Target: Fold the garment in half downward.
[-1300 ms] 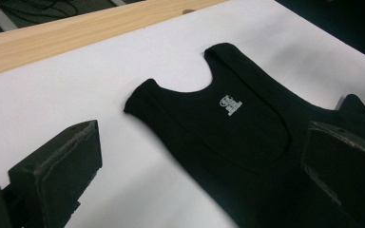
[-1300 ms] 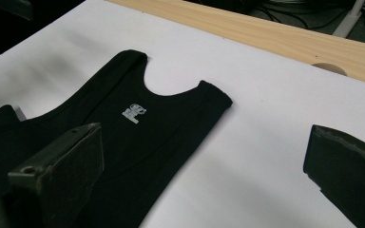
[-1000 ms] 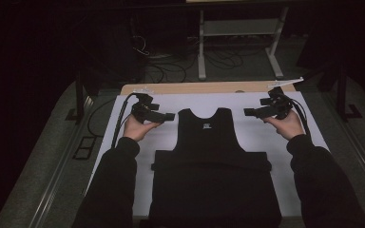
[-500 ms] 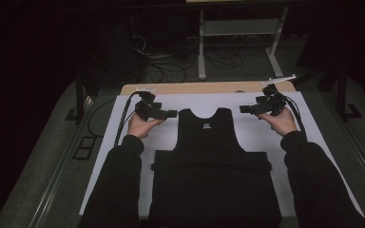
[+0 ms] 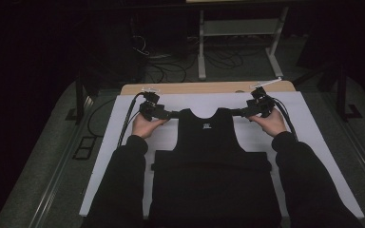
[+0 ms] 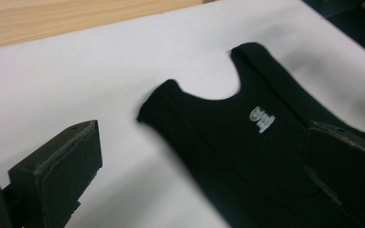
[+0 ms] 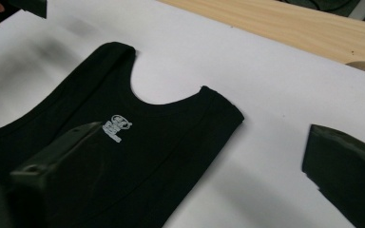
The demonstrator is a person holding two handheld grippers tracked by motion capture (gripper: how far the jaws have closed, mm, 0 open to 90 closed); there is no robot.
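Now both grippers sit at the far end of the vest (image 5: 205, 142), one at each shoulder strap, well up toward the far edge of the desk (image 5: 209, 88). The vest lies flat, neck hole pointing at the far edge, lower half folded up over itself toward the near edge, all on a white sheet (image 5: 313, 123) that covers most of the desk.

Left gripper (image 5: 171, 114): jaws released, set wide apart. In the left gripper view one jaw hangs over bare sheet and the other over the black cloth, so the left strap (image 6: 164, 102) lies between them, not yet pinched.

Right gripper (image 5: 240, 112): jaws likewise released and wide. In the right gripper view the right strap (image 7: 218, 107) lies between them, with one jaw over the cloth by the white label (image 7: 117, 127) and the other over the sheet.

Judgement on placement: the mirrored stance, each gripper straddling its own strap corner from the outer side, suits a two-point pinch that keeps the cloth square when lifted or folded. Wide jaws give margin for catching the thin strap edge. Whether the lower jaws touch the sheet cannot be told.
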